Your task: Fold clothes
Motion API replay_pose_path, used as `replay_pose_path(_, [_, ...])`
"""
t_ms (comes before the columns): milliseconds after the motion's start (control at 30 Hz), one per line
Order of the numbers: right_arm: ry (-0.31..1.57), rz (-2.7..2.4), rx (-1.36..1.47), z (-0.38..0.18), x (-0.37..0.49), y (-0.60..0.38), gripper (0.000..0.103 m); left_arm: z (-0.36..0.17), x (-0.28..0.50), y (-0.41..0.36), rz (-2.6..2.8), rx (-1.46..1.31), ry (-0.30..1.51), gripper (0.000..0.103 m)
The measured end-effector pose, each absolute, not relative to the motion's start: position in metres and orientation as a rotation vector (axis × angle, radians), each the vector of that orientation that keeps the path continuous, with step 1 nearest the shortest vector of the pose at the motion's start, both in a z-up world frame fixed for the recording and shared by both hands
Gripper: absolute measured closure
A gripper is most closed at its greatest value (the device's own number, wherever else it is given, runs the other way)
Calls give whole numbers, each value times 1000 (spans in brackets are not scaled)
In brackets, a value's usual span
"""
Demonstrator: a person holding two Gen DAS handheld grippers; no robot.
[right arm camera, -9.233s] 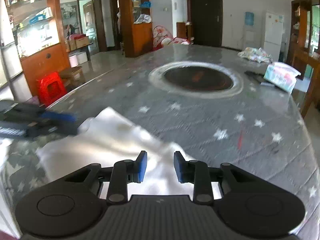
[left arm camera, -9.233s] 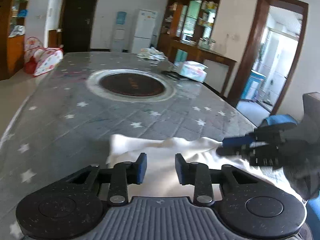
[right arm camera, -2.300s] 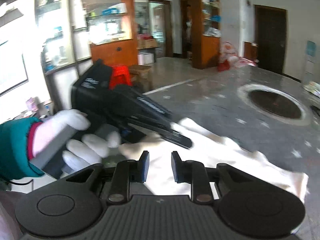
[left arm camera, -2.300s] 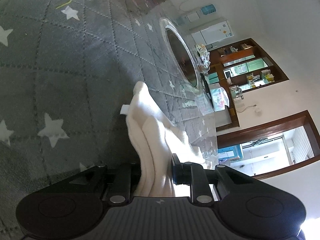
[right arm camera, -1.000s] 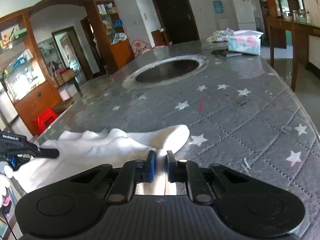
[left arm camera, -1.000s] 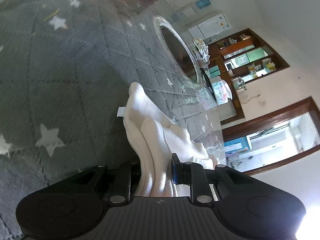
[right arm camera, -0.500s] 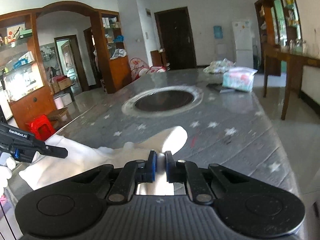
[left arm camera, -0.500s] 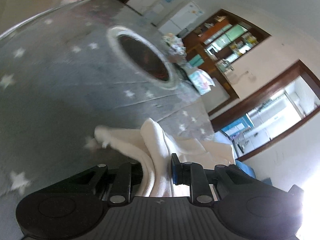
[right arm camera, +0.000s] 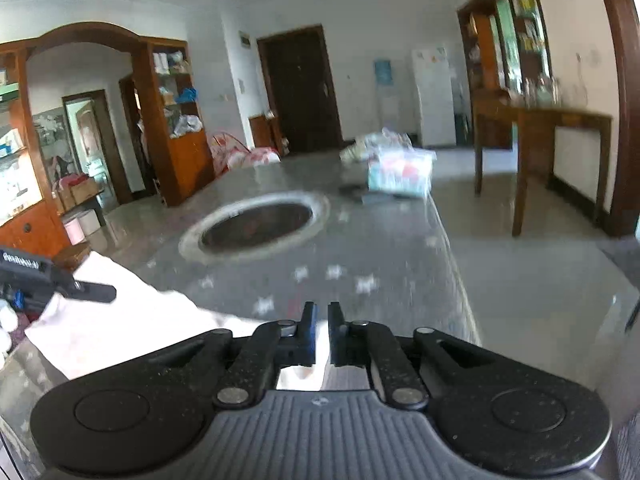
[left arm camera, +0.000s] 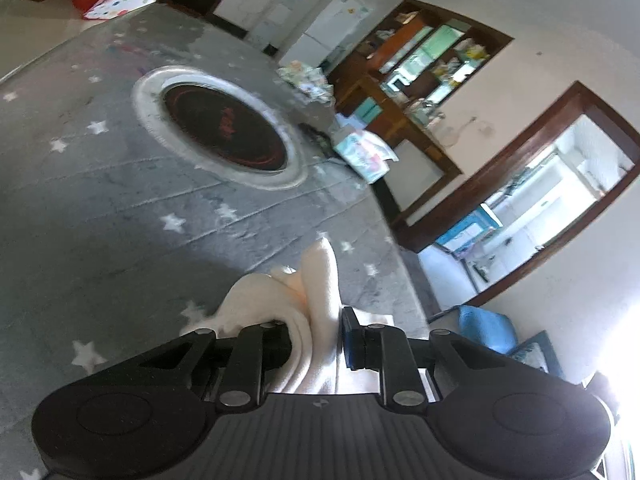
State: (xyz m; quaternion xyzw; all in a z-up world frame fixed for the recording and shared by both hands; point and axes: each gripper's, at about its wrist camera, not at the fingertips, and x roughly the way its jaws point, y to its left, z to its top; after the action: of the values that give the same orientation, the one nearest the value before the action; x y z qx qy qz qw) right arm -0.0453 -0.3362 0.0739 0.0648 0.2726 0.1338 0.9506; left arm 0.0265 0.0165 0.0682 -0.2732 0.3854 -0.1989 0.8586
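The desk (left arm camera: 100, 200), covered in grey starred quilting, has a round dark hob (left arm camera: 224, 132) set in its middle. Beyond the hob lie a tissue pack (left arm camera: 362, 152), a dark flat item and a crumpled patterned bundle (left arm camera: 306, 76) near the far edge. A wooden sideboard (right arm camera: 540, 128) stands to the right of the desk.

The left tool (left arm camera: 316, 332) is clamped on a thick bunch of the cream cloth (left arm camera: 320, 280), whose folds stick out forward past the fingers. The right tool (right arm camera: 321, 320) has its jaws opening, nearly together, with a thin bit of cloth (right arm camera: 120, 320) between them. The cloth stretches from one tool to the other, its long axis along the near desk edge.
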Motion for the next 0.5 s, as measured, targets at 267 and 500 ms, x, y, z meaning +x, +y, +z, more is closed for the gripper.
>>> replay_pose_path(267, [676,310,246,20,-24,-326,60,45,30,38,-344,-594,856,82])
replay_pose_path(500, [677,341,270,4,-14,-314,70,33,35,42,-322,-591,881,81])
